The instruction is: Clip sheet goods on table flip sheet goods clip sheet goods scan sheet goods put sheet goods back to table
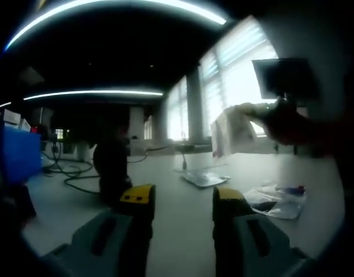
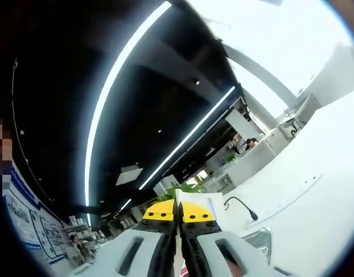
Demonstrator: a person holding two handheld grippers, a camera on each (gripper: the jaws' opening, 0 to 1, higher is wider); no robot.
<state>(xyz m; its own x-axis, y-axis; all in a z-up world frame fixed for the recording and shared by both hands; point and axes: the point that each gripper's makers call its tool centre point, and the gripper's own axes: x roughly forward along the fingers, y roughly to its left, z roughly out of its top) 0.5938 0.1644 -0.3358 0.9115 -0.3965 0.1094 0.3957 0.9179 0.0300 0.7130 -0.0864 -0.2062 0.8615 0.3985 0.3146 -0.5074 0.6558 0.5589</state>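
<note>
The sheet goods [image 2: 201, 209], a flat white packet, sit pinched between your right gripper [image 2: 178, 219]'s closed yellow-tipped fingers [image 2: 159, 212], raised in the air well above the tabletop [image 1: 182, 202]. Your left gripper [image 1: 175, 199] hovers low over that tabletop with its fingers spread apart and nothing between them. More clear-wrapped packets [image 1: 279, 200] lie ahead of it.

Bare table [image 1: 182, 202] ahead; plastic bags [image 1: 278, 202] and cables [image 1: 73, 173] flank it.
</note>
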